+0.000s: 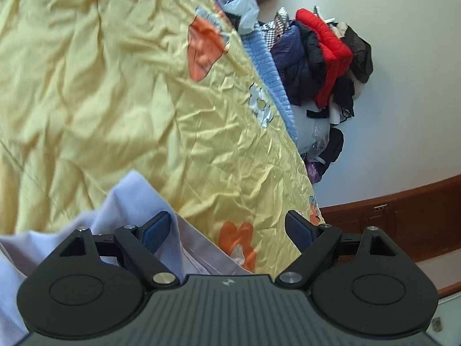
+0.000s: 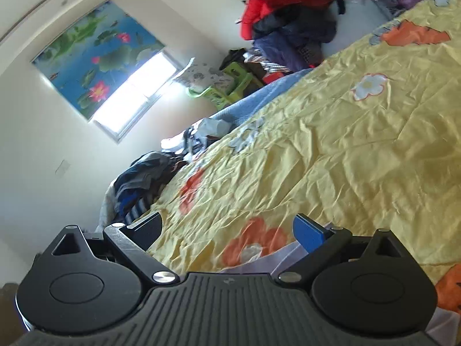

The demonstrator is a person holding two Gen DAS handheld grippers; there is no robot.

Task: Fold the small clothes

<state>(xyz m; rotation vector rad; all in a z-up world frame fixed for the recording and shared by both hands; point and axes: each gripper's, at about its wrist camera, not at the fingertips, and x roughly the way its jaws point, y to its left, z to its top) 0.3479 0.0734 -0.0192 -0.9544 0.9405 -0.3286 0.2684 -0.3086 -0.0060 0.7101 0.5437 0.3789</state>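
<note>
A pale lilac garment (image 1: 126,204) lies on the yellow flowered bedspread (image 1: 100,86), at the lower left of the left wrist view. My left gripper (image 1: 227,229) is open above it; its left finger (image 1: 157,230) overlaps the cloth, and the jaws hold nothing. In the right wrist view a strip of the same lilac cloth (image 2: 276,259) shows just under my right gripper (image 2: 227,229), which is open and empty over the bedspread (image 2: 345,158). Most of the garment is hidden by the gripper bodies.
A pile of clothes with a red jacket (image 1: 328,52) lies past the bed's far edge, also in the right wrist view (image 2: 276,5). A blue blanket edge (image 1: 273,77), more clothes (image 2: 144,178), a green stool (image 2: 230,89), a window (image 2: 135,98) and a wooden baseboard (image 1: 403,216).
</note>
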